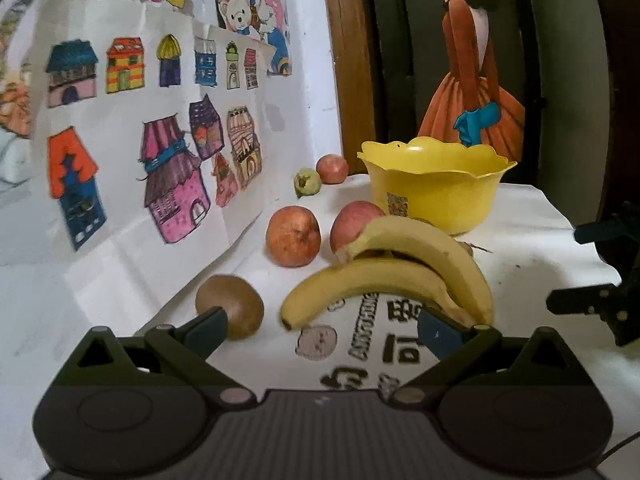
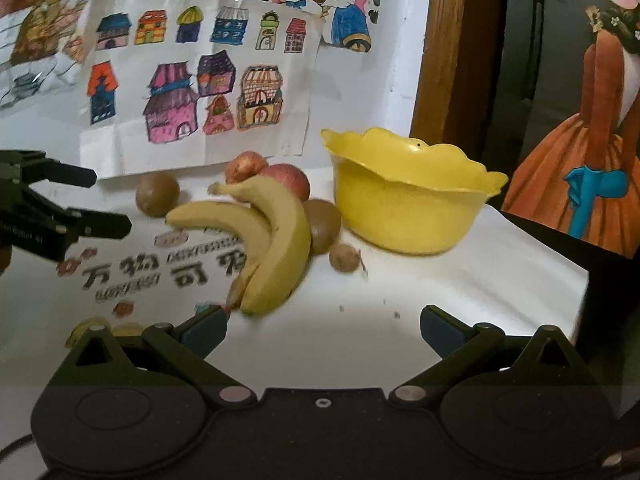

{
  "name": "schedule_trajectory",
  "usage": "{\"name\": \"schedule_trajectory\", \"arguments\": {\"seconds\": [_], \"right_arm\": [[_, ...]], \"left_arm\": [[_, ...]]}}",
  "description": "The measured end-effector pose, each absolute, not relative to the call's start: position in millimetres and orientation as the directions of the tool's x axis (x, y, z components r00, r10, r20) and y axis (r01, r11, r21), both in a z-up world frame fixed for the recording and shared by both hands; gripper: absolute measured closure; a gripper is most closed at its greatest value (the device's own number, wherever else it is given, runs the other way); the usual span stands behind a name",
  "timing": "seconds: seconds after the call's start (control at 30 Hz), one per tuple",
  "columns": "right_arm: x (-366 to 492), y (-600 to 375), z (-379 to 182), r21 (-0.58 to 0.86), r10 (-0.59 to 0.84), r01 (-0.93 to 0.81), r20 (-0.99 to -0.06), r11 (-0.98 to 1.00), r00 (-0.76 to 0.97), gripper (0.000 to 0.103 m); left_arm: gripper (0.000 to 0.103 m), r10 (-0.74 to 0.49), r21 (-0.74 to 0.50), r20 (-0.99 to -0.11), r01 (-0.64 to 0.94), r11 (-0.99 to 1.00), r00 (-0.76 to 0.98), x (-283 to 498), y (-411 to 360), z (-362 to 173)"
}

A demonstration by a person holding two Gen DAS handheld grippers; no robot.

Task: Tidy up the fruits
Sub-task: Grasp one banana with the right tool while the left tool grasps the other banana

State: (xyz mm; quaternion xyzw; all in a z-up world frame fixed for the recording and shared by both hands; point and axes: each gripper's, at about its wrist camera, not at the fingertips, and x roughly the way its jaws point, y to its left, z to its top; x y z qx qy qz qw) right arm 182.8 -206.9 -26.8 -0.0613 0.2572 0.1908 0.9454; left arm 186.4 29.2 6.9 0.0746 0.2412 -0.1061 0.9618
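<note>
We see the white table cover [image 2: 460, 280], a smooth sheet with printed characters, spread ahead of both tongs. The yellow bowl [image 2: 408, 204], glossy plastic with a scalloped rim, stands upright ahead and to the right of the right tongs [image 2: 322, 326], beyond the fruit. The two bananas [image 2: 280, 240], smooth, curved and joined at the stem, lie just ahead of the right tongs; their long axis runs from the stem end beside the left fingertip away toward the wall, and the outer banana arches over the inner one. In the left wrist view the same bananas [image 1: 396, 276] lie crosswise just ahead of the left tongs [image 1: 320, 326], stem end at the right fingertip. Red apples [image 1: 293, 236], round with dull speckled skin, sit beyond the bananas. A brown fuzzy kiwi [image 1: 232, 304] rests just past the left tongs' left fingertip, and another kiwi [image 2: 322, 226] touches the bananas on the bowl side. A small green fruit [image 1: 307, 182] lies farthest, near the wall. Both tongs stand wide, holding nothing.
</note>
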Motion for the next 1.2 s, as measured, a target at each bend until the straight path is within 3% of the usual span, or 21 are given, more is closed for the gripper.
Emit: {"name": "schedule_trajectory", "arguments": {"seconds": [0.13,0.43,0.7,1.0,1.2], "right_arm": [[216.4,-200.0,-25.6,0.043,0.382,-0.424,-0.522,0.905,0.763,0.001],[277.7,-183.4,-29.9,0.178,0.463,-0.447,-0.566,0.876,0.682,0.018],[296.3,-170.8,-38.5,0.182,0.470,-0.459,-0.594,0.869,0.653,0.041],[301.0,-172.9,-41.3,0.228,0.497,-0.461,-0.597,0.858,0.630,0.052],[304.5,-177.5,-43.0,0.274,0.517,-0.450,-0.597,0.850,0.613,0.052]], "left_arm": [[0.000,-0.212,0.097,-0.479,0.291,0.952,0.852,208.6,31.3,0.8],[0.000,-0.285,0.176,-0.499,0.417,0.892,0.819,257.0,29.2,-10.9],[0.000,-0.289,0.143,-0.569,0.439,0.887,0.770,284.2,27.8,-25.5],[0.000,-0.290,0.176,-0.599,0.476,0.861,0.746,296.0,14.0,-34.6],[0.000,-0.312,0.149,-0.618,0.497,0.855,0.722,303.8,10.8,-35.3]]}}
